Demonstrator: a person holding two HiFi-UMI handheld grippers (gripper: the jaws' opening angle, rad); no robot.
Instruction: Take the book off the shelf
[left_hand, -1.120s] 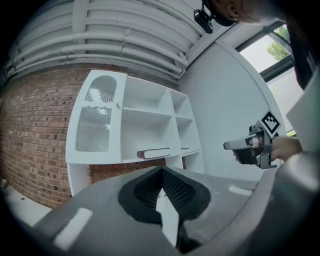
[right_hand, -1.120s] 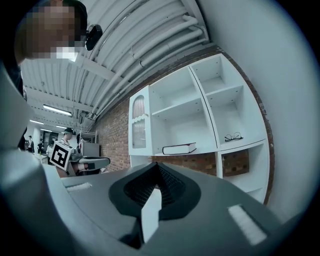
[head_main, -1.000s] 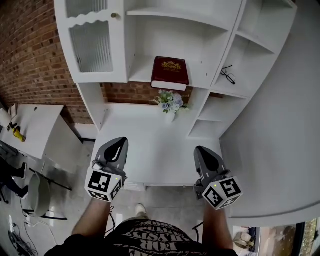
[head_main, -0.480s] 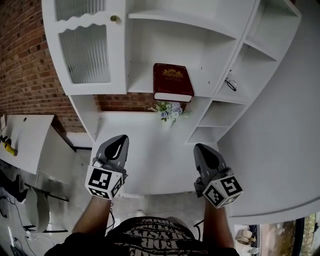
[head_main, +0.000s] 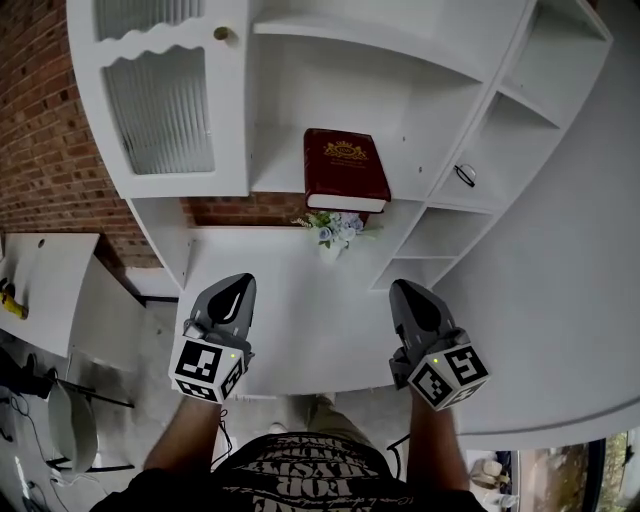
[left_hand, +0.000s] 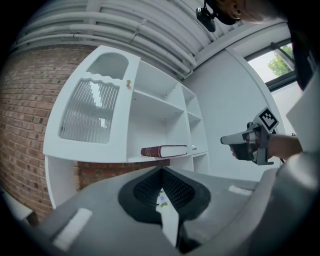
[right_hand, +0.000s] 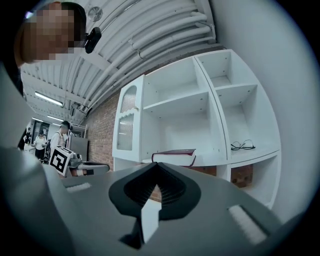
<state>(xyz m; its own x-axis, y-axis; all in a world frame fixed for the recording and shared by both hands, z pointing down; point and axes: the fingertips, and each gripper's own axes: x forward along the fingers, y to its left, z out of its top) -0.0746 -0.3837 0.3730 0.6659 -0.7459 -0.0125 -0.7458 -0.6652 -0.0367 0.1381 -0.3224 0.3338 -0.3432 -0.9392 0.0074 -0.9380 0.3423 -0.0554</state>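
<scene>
Pressed together, the left claw (head_main: 236, 286) and right claw (head_main: 407, 293) have come closer to the dark red hardcover book (head_main: 346, 168), probably not reaching it yet.

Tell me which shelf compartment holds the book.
The wide middle compartment, right of the ribbed-glass door: the dark red book lies flat there. The narrower compartment to its right holds only eyeglasses.

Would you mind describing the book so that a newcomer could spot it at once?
Start at the white shelf unit against the brick wall. In its middle bay, right of the ribbed-glass door, the book lies flat above the flowers. It alone is dark red, with a gold crest; the glasses lie one bay right.
</scene>
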